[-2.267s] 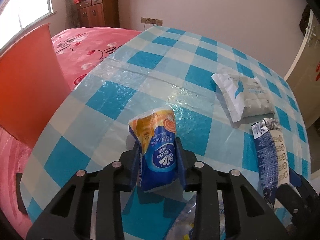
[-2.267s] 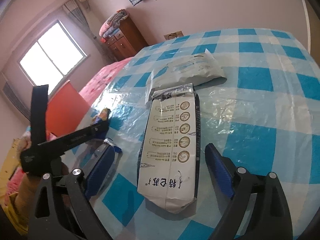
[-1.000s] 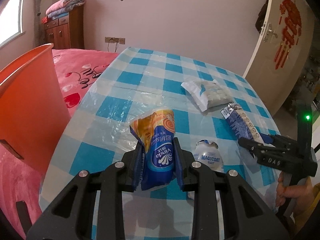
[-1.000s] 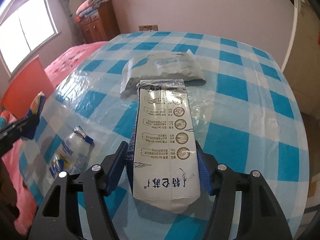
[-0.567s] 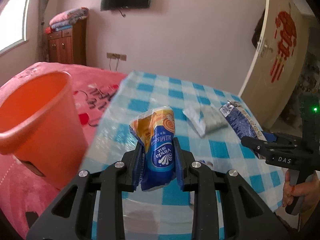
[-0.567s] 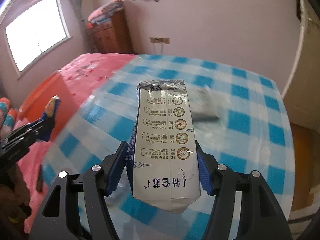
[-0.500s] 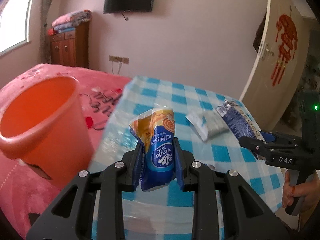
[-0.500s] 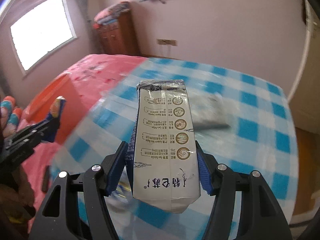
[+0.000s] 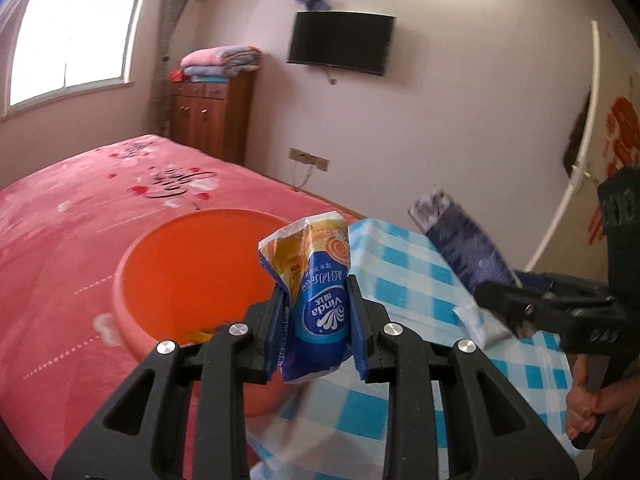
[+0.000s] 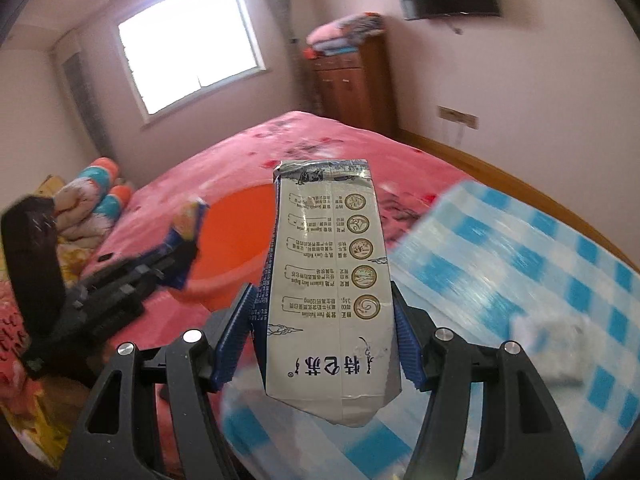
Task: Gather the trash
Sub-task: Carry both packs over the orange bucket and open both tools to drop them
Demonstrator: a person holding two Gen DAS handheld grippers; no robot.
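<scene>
**Two pieces of trash carried from table to bucket**

Since the earlier frames, both grippers had lifted off the checked table (image 9: 404,268) and swung toward the orange bucket (image 9: 192,264) standing against the pink bed (image 9: 80,208). The tissue packet (image 9: 318,300) stood upright, long axis pointing away from the camera, clamped between the pads of the left gripper (image 9: 318,320), with the bucket's open mouth directly beyond and below it. The milk carton (image 10: 328,292), long axis likewise running forward, was pinched across its width by the right gripper (image 10: 326,336), with the bucket ahead and to its left. The left gripper appeared the nearer of the two to the rim, held level and pointing over the opening; the right trailed above the table's edge. A white packet (image 10: 548,348) lay blurred on the cloth behind.
</scene>
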